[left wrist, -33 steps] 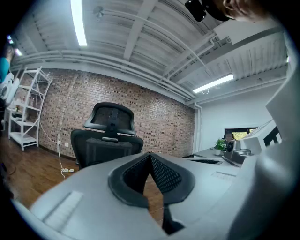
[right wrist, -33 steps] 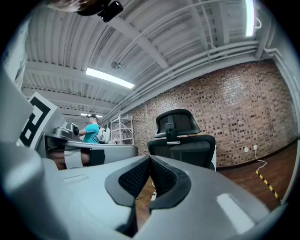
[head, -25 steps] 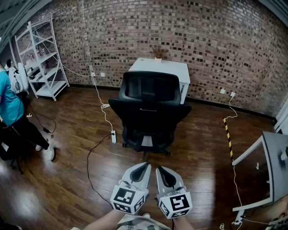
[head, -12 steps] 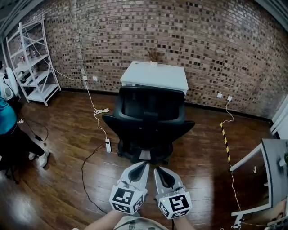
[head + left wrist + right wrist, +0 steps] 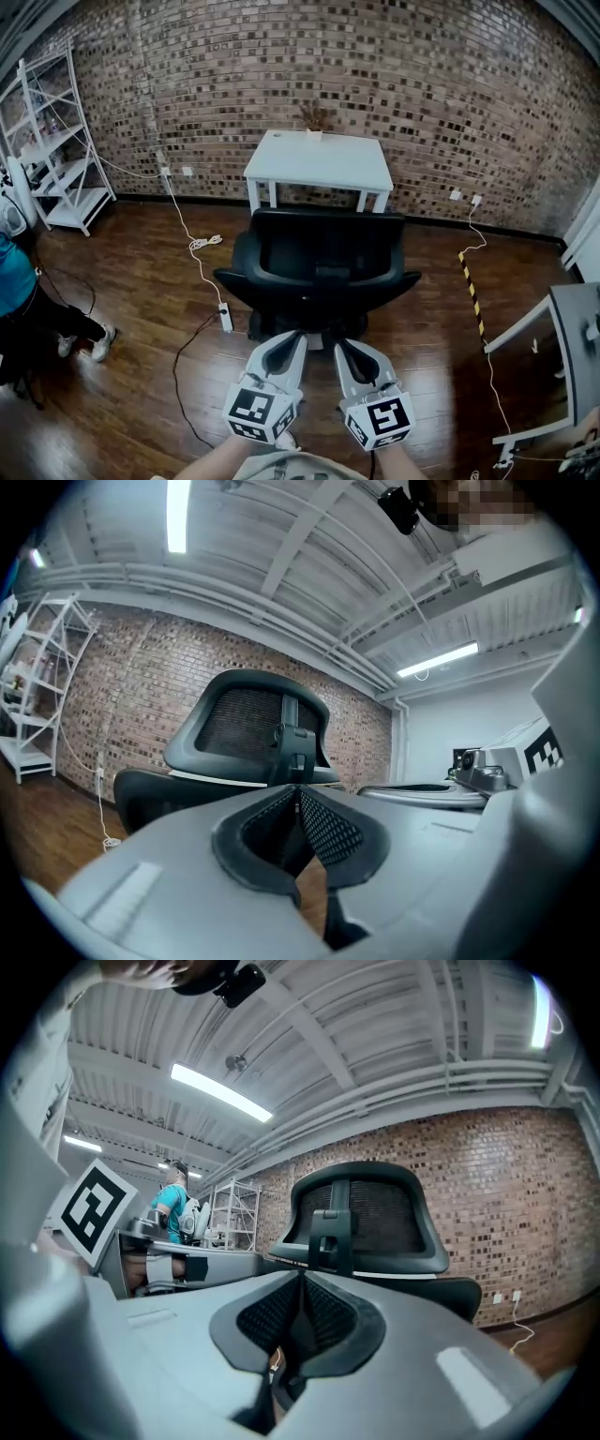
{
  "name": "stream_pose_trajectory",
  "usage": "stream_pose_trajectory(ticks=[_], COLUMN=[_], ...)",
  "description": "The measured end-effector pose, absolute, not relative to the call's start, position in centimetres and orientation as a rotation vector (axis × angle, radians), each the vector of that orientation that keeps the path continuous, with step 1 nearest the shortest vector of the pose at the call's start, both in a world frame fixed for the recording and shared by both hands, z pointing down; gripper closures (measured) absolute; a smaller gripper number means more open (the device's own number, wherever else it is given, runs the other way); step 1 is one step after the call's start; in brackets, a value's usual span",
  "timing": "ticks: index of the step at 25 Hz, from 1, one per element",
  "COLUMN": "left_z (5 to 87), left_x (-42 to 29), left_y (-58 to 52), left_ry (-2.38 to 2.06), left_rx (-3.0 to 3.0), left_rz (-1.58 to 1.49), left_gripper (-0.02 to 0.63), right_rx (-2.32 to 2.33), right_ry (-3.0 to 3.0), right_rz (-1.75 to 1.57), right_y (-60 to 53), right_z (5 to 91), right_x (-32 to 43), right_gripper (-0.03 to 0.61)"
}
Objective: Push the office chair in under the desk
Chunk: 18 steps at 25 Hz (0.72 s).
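Note:
A black office chair (image 5: 319, 267) stands with its mesh back toward me, in front of a white desk (image 5: 319, 159) at the brick wall. The desk's front legs show above the chair back. My left gripper (image 5: 296, 336) and right gripper (image 5: 341, 343) are held side by side, level, just behind the chair back; both are shut with nothing between the jaws. In the left gripper view the chair back (image 5: 248, 724) rises a short way beyond the shut left gripper (image 5: 298, 789). The right gripper view shows the same chair back (image 5: 361, 1213) ahead of the shut right gripper (image 5: 302, 1277). I see no contact with the chair.
A power strip (image 5: 226, 319) and cables lie on the wood floor left of the chair. A white shelf rack (image 5: 56, 141) and a person in a teal top (image 5: 14, 281) are at far left. Yellow-black tape (image 5: 472, 286) and a grey table (image 5: 572, 347) are at right.
I have closed in on the chair, which now sits lower and larger in the head view, with the desk's legs uncovered. Both grippers came forward together, still shut.

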<state>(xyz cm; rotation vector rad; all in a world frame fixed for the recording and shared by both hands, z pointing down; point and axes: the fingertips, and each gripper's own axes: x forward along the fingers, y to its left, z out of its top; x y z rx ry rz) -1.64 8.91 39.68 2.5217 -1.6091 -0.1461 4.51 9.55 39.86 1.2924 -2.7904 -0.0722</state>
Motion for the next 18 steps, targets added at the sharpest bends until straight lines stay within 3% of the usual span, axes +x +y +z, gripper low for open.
stream_pose_trajectory(ticks=[5,10,18], left_z=[39.0,38.5,40.0], left_x=[-3.4,-5.2,-10.7], left_y=[7.3,5.6,1.8], left_ry=[-1.569,-1.525,-1.537], left_rx=[2.606,2.774,2.93], left_rz=[-0.116,0.048,0.473], left_gripper=[0.598,0.511,0.406], right_rx=[1.306,1.225,1.068], right_ry=[-2.735,-2.693,-2.523], right_rz=[-0.182,-0.285,-0.468], right_y=[7.4,5.7,1.6], right_z=[39.1,37.5,37.5], right_x=[5.1,6.3,9.8], right_gripper=[0.552,0.53,0.432])
